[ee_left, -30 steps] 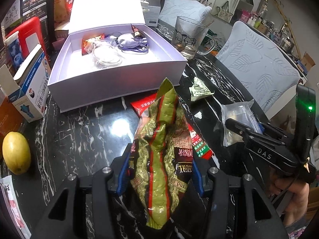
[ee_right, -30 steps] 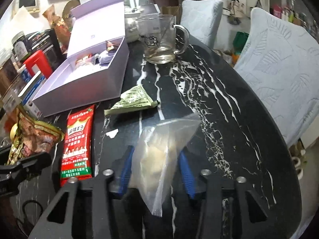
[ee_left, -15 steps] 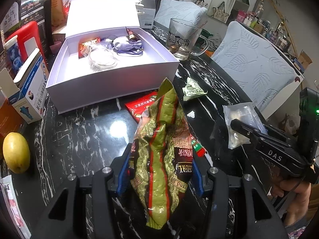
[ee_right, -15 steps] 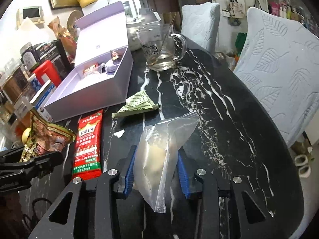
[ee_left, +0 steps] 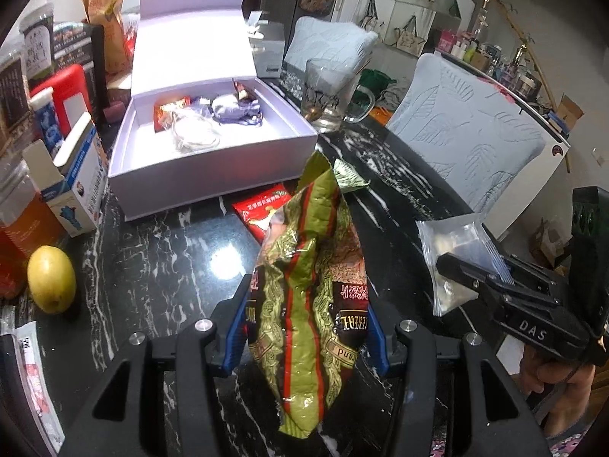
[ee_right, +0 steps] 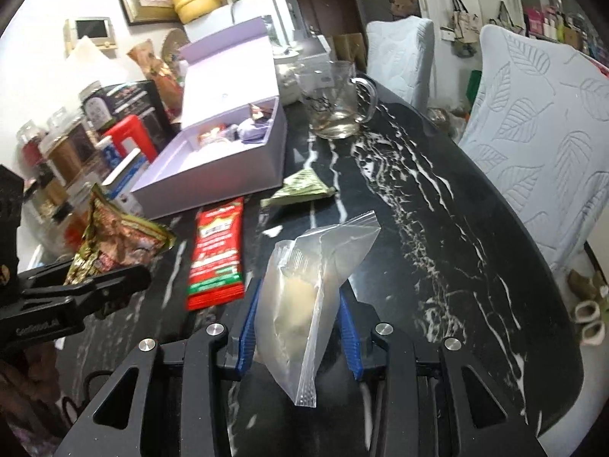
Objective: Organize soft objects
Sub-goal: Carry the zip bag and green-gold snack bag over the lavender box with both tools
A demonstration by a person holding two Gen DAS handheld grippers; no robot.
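**Both bags up, box nearer than a sec ago**

Landmark = the open lilac box on the black marble surface.

Your left claw is clamped on the green-and-red snack bag, blue pads pinching it at both sides. Bag hangs upright, top corner now overlapping the box's front wall in the left wrist view; a sec ago that corner sat short of the box w/ a strip of bare surface between. Grip width looks unchanged.

Your right claw is closed on the clear zip bag, pale lump inside, zip strip dangling below the pads. Vs. a sec ago the pads sit tighter on it, and the bag has come clear of the surface, nearer the box than before.

Still lying flat in front of the box: red snack packet, just off the front wall, and the folded green sachet off the box's near right corner. Neither has shifted.

Inside the box: a lilac pouch, a clear round packet, a red wrapper, same spots as before. Glass mug stands right of the box; yellow lemon left of it & closer to you, near the blue-white carton.
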